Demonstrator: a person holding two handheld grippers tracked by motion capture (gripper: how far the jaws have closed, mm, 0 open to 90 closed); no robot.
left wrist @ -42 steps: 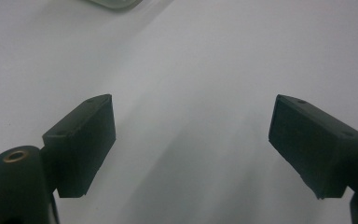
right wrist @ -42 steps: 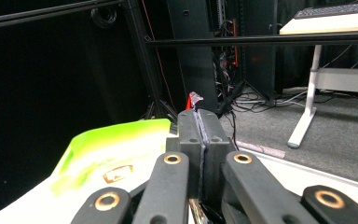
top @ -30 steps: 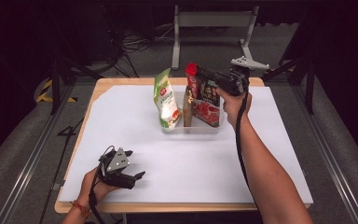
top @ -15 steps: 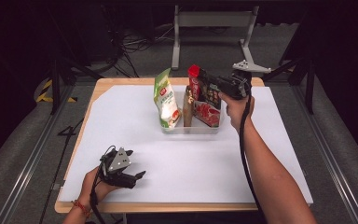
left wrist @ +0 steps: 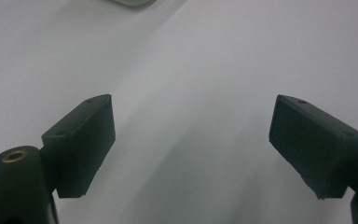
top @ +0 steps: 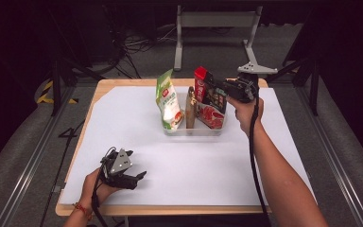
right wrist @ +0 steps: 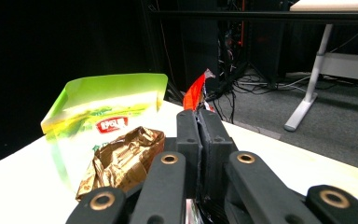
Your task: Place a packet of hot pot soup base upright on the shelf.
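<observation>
The right hand-held gripper [top: 220, 89] has its jaws pressed together on the top edge of a red snack packet [top: 207, 90], which stands upright at the right end of a clear plastic bin [top: 194, 129] near the middle of the table's far edge. In the right gripper view, the closed jaws hide most of the packet; just its torn red tip [right wrist: 196, 91] rises above them. Beside it in the bin stand a gold foil packet [top: 189, 107] and, at the left end, a green pouch [top: 168, 100]. The left hand-held gripper [top: 139, 176] rests near the table's [top: 283, 156] near-left corner, jaws spread wide over bare white surface, well apart from the bin.
</observation>
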